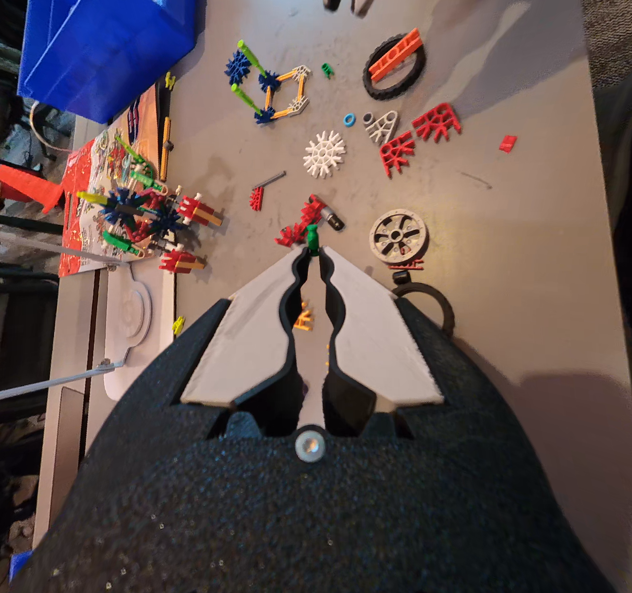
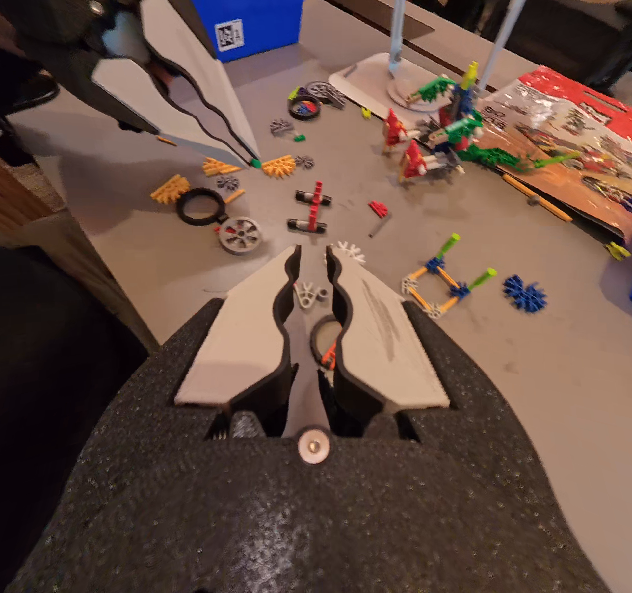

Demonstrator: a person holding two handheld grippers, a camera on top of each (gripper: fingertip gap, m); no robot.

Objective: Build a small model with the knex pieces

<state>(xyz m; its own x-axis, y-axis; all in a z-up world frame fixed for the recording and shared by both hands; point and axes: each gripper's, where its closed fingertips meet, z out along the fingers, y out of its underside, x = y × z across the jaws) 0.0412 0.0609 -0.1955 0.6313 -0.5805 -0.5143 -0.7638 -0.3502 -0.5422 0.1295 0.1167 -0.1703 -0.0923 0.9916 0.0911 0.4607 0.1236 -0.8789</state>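
My left gripper (image 1: 313, 251) is shut on a small green connector piece (image 1: 312, 236), held just above a red connector assembly with black and grey rods (image 1: 309, 214) on the grey table (image 1: 478, 269). It also shows in the right wrist view (image 2: 254, 163), with the green piece (image 2: 255, 163) at its tips beside yellow fan connectors (image 2: 278, 166). My right gripper (image 2: 313, 250) is slightly open and empty, above the table between the red assembly (image 2: 313, 210) and a white snowflake connector (image 2: 352, 252). Its fingertips (image 1: 333, 2) show at the top of the left wrist view.
A grey wheel hub (image 1: 398, 236), a black tyre with an orange piece (image 1: 395, 63), red connectors (image 1: 436, 122) and a blue-yellow-green frame (image 1: 273, 91) lie scattered. A built model (image 2: 444, 132) stands by a printed sheet (image 2: 564, 152). A blue bin (image 2: 246, 5) sits at the back. My right fingertips sit around 11 cm from my left ones.
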